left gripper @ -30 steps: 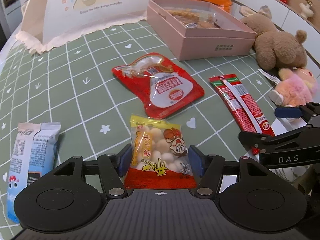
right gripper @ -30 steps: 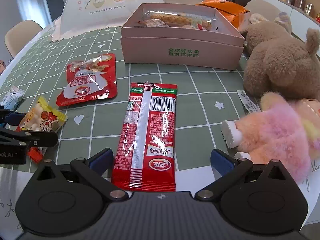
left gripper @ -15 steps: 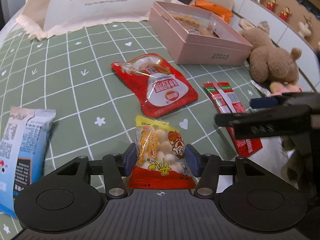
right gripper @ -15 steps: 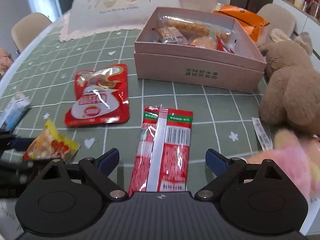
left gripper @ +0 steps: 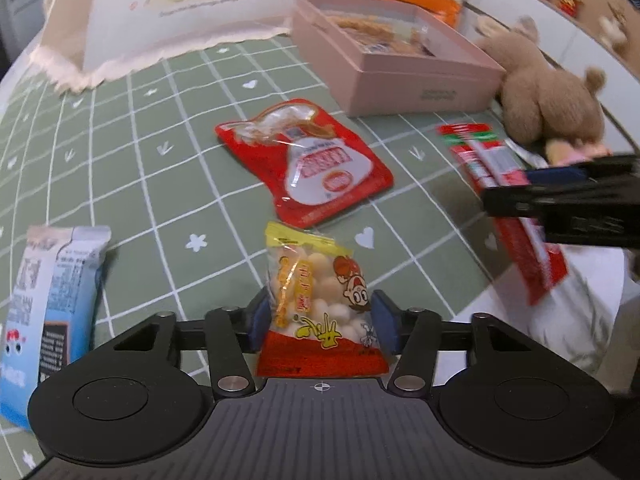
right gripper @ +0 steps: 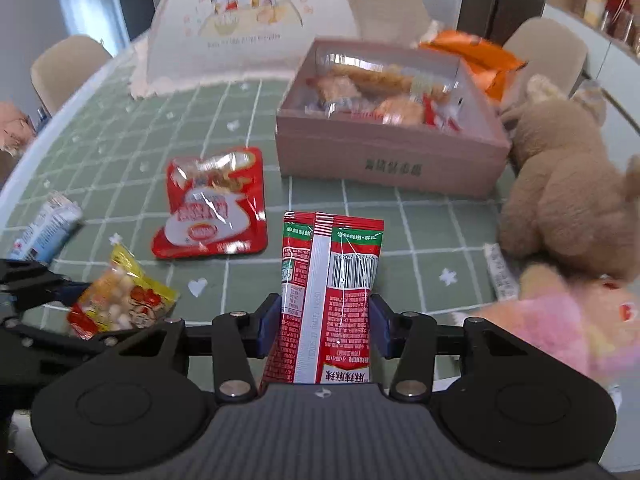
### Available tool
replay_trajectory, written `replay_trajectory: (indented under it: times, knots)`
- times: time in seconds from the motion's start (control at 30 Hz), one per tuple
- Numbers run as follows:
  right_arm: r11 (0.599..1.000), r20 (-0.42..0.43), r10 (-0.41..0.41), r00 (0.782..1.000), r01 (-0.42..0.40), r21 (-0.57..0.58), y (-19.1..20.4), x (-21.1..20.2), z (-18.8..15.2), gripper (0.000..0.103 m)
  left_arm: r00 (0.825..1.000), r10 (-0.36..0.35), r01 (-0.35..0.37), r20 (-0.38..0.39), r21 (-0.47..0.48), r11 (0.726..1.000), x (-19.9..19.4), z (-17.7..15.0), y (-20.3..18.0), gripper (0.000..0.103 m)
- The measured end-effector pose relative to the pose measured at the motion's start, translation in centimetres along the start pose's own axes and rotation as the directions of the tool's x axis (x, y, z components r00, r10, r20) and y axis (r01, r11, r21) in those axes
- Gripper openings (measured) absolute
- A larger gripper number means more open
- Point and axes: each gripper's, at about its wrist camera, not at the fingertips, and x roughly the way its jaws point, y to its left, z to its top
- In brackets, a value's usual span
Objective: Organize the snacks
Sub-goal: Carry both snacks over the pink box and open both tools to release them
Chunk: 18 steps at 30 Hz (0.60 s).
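Snacks were being picked up two at once. The yellow ball-snack bag (left gripper: 320, 300) sat between the left gripper (left gripper: 320, 326) pads, whose jaws had just been closing onto it. The right gripper (right gripper: 323, 326), also just closing, pinched the long red packet (right gripper: 326, 292), lifted off the green cloth (left gripper: 120, 160). Next, I judged, both go into the pink box (right gripper: 392, 164) beyond, clearing its near wall.

Box print (right gripper: 394, 167) blurred — unreadable, blue packet (left gripper: 44, 300) cut off at the frame edge
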Motion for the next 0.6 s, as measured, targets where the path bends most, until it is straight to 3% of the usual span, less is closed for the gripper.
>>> replay_trajectory:
  times: [0.03, 0.07, 0.17, 0.37, 0.6]
  knots:
    - [1.0, 0.014, 0.009, 1.0, -0.009, 0.005, -0.2, -0.7, 0.2, 0.046, 1.0, -0.009, 0.009, -0.004, -0.022, 1.0, -0.1, 0.1, 0.3, 0.042]
    - [1.0, 0.029, 0.017, 0.999, -0.017, 0.012, -0.5, -1.4, 0.3, 0.046, 1.0, -0.021, 0.021, -0.001, -0.045, 0.999, -0.1, 0.2, 0.6, 0.021]
    - [0.999, 0.068, 0.023, 0.997, -0.025, 0.037, -1.5, -3.2, 0.8, 0.046, 0.999, -0.04, 0.042, 0.021, -0.09, 0.995, -0.5, 0.2, 0.7, 0.02]
    - [0.998, 0.127, -0.017, 0.992, 0.009, 0.063, -3.8, -5.5, 1.4, 0.046, 0.994, -0.047, 0.055, 0.102, -0.071, 0.996, -2.2, 0.0, 0.0, 0.02]
    - [0.996, 0.065, -0.013, 0.998, 0.007, 0.092, -4.4, -3.4, 1.0, 0.046, 0.986, -0.026, 0.04, 0.162, -0.086, 0.995, -3.5, -0.3, 0.6, 0.019]
